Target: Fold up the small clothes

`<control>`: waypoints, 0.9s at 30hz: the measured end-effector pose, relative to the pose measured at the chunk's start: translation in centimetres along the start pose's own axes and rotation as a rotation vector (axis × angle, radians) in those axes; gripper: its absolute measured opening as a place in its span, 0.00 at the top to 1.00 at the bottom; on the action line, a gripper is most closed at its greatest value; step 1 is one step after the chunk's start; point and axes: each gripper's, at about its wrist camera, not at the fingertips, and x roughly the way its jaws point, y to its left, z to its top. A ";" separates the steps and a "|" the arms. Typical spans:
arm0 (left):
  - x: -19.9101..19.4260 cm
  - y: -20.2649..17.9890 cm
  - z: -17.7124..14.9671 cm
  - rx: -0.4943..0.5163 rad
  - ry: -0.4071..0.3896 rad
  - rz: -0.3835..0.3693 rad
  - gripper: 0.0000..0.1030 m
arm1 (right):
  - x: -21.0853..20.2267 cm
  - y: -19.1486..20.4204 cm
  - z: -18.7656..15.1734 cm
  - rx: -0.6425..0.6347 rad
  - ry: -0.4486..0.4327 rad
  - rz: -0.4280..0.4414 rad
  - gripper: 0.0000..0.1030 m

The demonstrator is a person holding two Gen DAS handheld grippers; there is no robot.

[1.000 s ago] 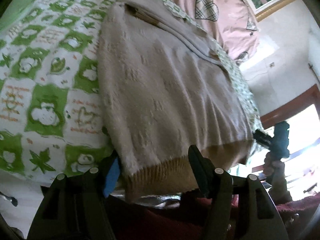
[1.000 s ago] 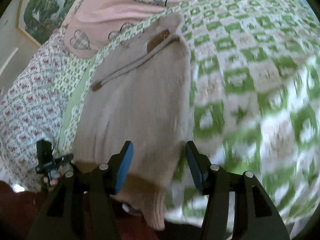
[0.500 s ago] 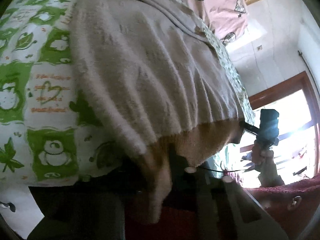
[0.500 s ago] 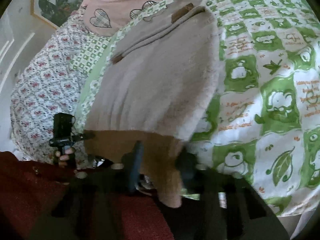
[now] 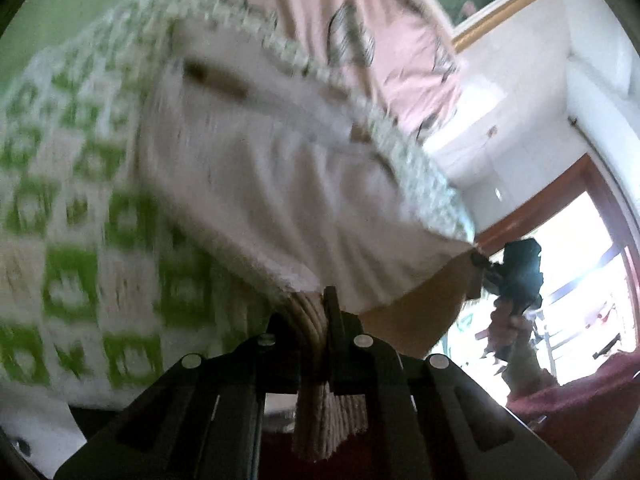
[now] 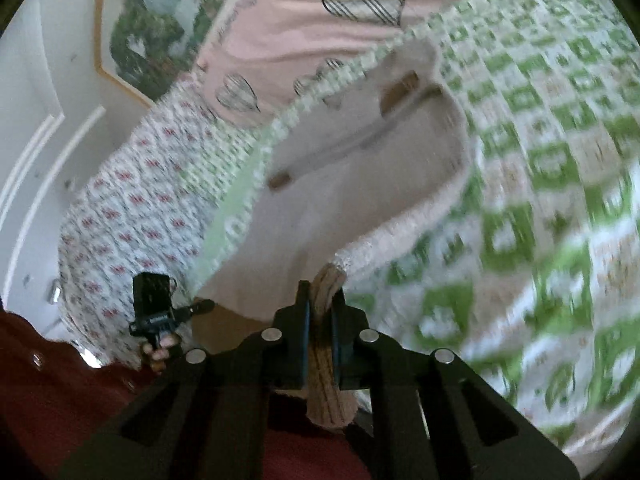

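Observation:
A small beige knit sweater (image 5: 256, 168) lies on a green-and-white patterned bedspread (image 5: 72, 216), its ribbed tan hem toward me. My left gripper (image 5: 316, 312) is shut on one corner of that hem, and the ribbed cloth hangs down between its fingers. In the right wrist view the same sweater (image 6: 360, 184) stretches away from my right gripper (image 6: 322, 304), which is shut on the other hem corner. Both hem corners are lifted off the bed. Each view shows the other gripper at the far end of the hem: the right gripper (image 5: 516, 276) and the left gripper (image 6: 154, 310).
A pink pillow with heart patches (image 6: 320, 20) lies behind the sweater, under a framed picture (image 6: 148, 28). A floral sheet (image 6: 128, 200) hangs on the bed's side. A bright window with a wooden frame (image 5: 592, 264) is at the right. A person's dark red sleeve (image 6: 72, 392) is below.
Both grippers went from open around the hem to shut on it, then rose with the hem corners. The sweater's near edge has come up off the bedspread.

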 end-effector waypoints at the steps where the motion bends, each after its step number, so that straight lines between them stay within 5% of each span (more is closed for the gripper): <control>1: -0.6 -0.2 1.0 0.008 -0.031 0.000 0.94 | 0.1 0.2 0.9 -0.002 -0.021 0.011 0.91; 11: 0.0 0.0 14.0 0.086 -0.270 0.023 0.94 | 3.5 -0.2 11.9 -0.014 -0.176 0.017 0.91; 18: 5.5 3.4 22.8 0.063 -0.273 0.096 0.95 | 7.1 -2.0 21.1 -0.009 -0.233 -0.072 0.91; 27: 13.0 9.6 28.7 -0.020 -0.206 0.182 0.94 | 13.8 -7.3 26.8 0.071 -0.182 -0.266 0.91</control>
